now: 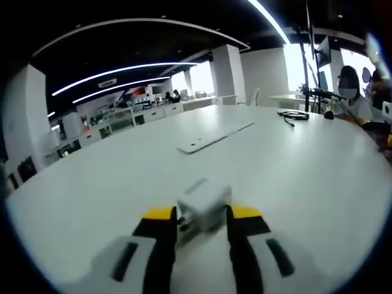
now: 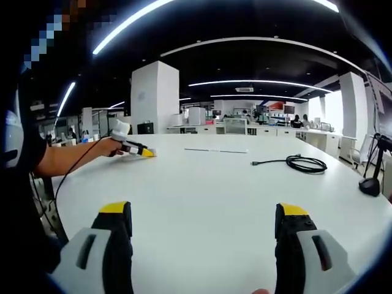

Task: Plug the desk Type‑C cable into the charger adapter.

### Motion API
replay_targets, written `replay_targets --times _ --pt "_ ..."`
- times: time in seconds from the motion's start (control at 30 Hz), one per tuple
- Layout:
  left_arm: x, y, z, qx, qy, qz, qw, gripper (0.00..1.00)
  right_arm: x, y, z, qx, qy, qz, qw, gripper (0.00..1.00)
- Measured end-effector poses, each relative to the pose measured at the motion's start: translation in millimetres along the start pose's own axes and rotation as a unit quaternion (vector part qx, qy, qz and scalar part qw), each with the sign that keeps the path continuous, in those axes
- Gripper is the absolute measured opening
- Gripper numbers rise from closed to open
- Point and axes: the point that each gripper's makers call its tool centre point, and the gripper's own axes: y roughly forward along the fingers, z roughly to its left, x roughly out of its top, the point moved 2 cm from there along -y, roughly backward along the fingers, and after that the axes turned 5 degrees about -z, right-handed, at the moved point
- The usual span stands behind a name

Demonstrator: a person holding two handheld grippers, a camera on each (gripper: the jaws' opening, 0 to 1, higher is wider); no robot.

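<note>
A white cube-shaped charger adapter [image 1: 204, 205] sits between the yellow-tipped jaws of my left gripper [image 1: 202, 215], which is shut on its sides just above the white table [image 1: 294, 177]. The black Type-C cable [image 1: 293, 114] lies coiled far off at the table's right side. In the right gripper view the same cable [image 2: 300, 163] lies ahead and to the right, its plug end pointing left. My right gripper [image 2: 205, 214] stands wide open over the table with nothing between its jaws. The left gripper [image 2: 138, 150] shows at the far left, held by a hand.
A flat white strip [image 1: 214, 136] lies mid-table, also visible as a thin strip [image 2: 215, 150]. A black stand base [image 2: 370, 185] sits at the right edge. A seated person [image 1: 354, 92] is beyond the table behind a tripod [image 1: 309, 92]. Office desks fill the background.
</note>
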Motion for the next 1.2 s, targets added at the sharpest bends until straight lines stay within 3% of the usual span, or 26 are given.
replay_targets --times 0.27,0.37,0.43,0.7,1.2 --pt "-1.8 -5 0.7 0.007 -0.011 0.004 0.9999 0.25 3.3 2 2 0.005 -0.002 -0.004 1.0000 0.98" --pt "0.6 -4 6.9 0.019 -0.005 -0.007 0.9998 0.44 5.1 2 4 0.008 -0.005 -0.005 0.9999 0.98" --pt "1.6 -3 7.9 0.019 -0.004 -0.012 0.9997 0.50 5.7 2 4 0.009 -0.006 -0.005 0.9999 0.98" --pt "0.5 12 1.6 -0.010 0.012 -0.015 0.9998 0.53 8.4 2 2 0.006 -0.008 -0.005 0.9999 0.98" --pt "0.5 23 -1.2 -0.022 0.012 -0.018 0.9995 0.53 2.0 2 1 0.005 -0.007 0.002 1.0000 0.97"
